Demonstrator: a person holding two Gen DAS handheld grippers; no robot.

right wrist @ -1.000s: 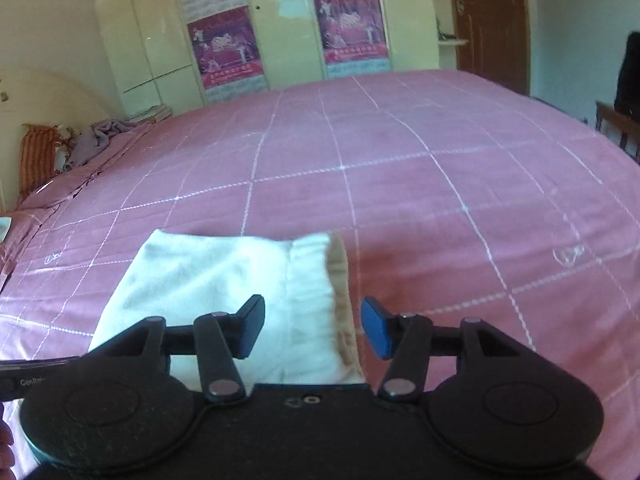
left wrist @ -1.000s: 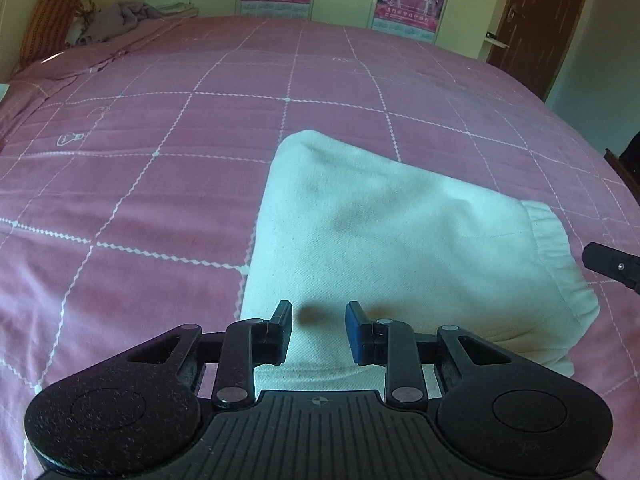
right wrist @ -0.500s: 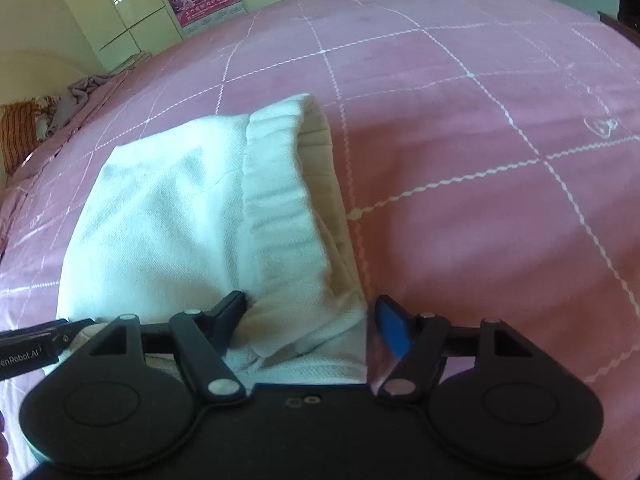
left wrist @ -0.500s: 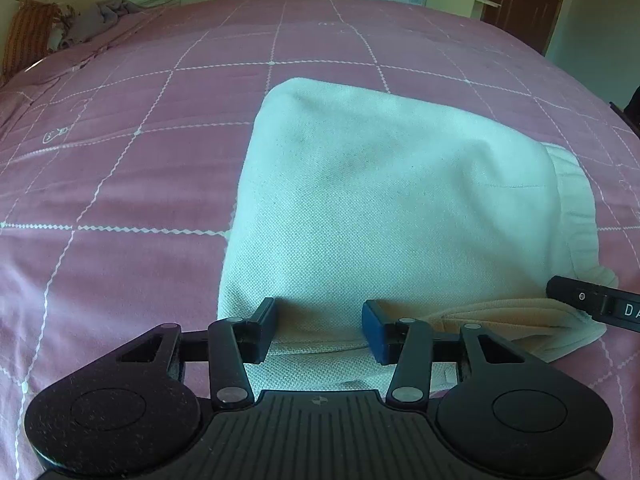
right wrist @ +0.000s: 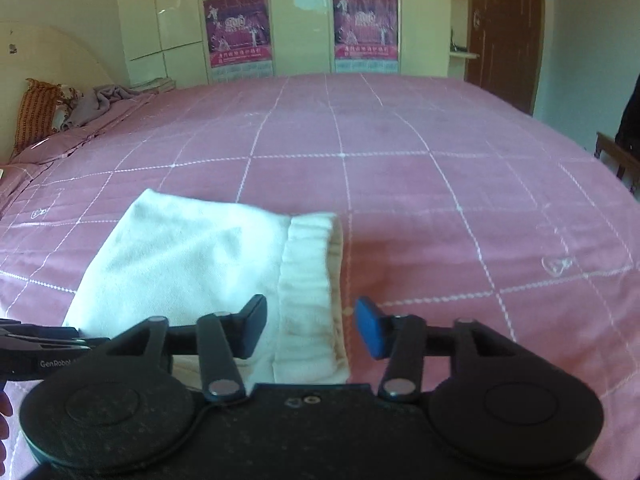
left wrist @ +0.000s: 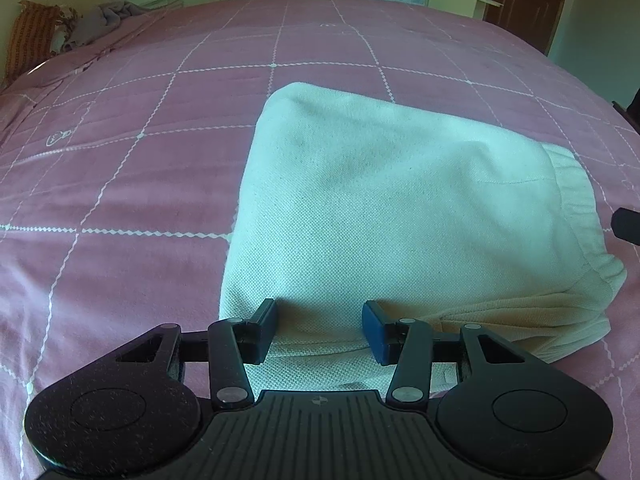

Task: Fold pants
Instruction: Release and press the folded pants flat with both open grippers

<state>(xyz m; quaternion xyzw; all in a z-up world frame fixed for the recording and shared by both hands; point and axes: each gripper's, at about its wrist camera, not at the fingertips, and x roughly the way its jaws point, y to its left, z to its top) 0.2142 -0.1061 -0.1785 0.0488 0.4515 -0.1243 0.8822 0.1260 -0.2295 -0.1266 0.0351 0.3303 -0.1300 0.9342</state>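
Pants [left wrist: 400, 208] folded — between left claw [left wrist: 320, 330].

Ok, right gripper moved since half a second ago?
Yes: right gripper backed away from the pants; wardrobe posters show fully again. Its fingers have just been closing, waistband between them, ungripped.
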